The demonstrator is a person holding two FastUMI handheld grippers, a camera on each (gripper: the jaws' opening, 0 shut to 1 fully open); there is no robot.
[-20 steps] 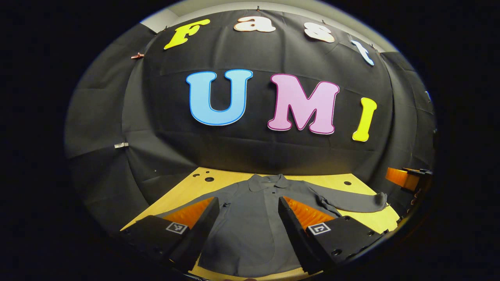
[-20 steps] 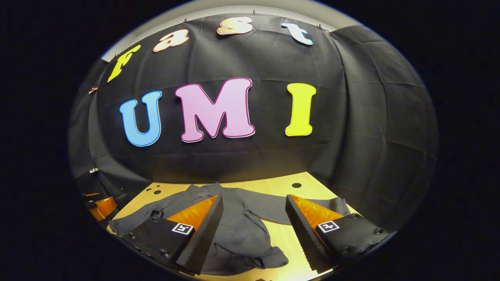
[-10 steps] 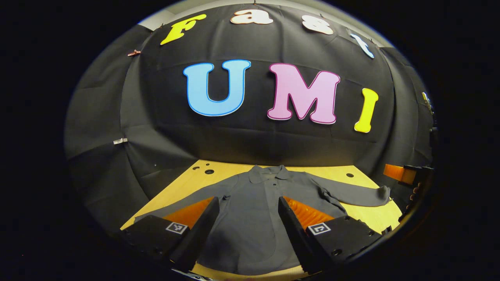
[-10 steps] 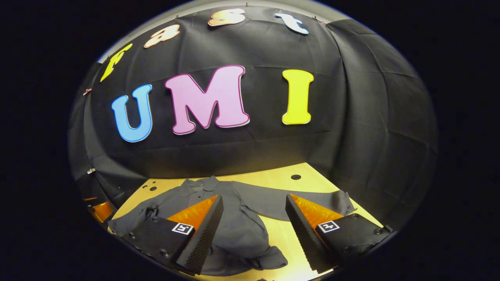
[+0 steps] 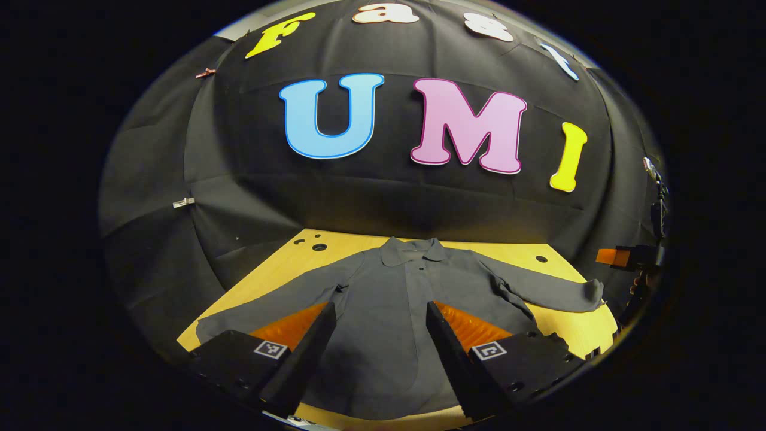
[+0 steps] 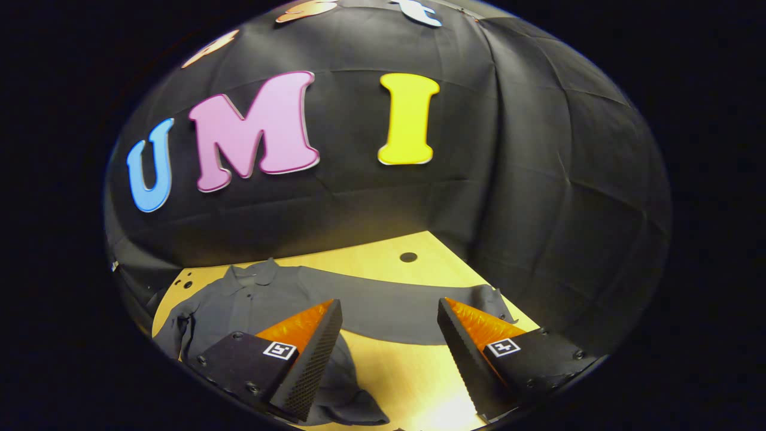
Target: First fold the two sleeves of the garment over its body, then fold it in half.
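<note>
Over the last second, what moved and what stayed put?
Both cameras tilted down; the right gripper swung toward the outstretched sleeve, now lying between its fingers. Nothing was gripped or released. The garment stayed flat on the table, both sleeves unfolded; the left gripper stayed open.

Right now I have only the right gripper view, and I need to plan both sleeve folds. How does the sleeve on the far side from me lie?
Observer: In the left gripper view, the left sleeve lies flat and stretched out from the garment toward the table's left corner. It is not yet folded over the body.
Operator: Where is the left gripper?
Observer: The left gripper is over the middle of the garment's body with its fingers open and nothing between them.
Operator: Is the hem tidy on that side?
Observer: The hem lies smooth just inside the table's near edge.
</note>
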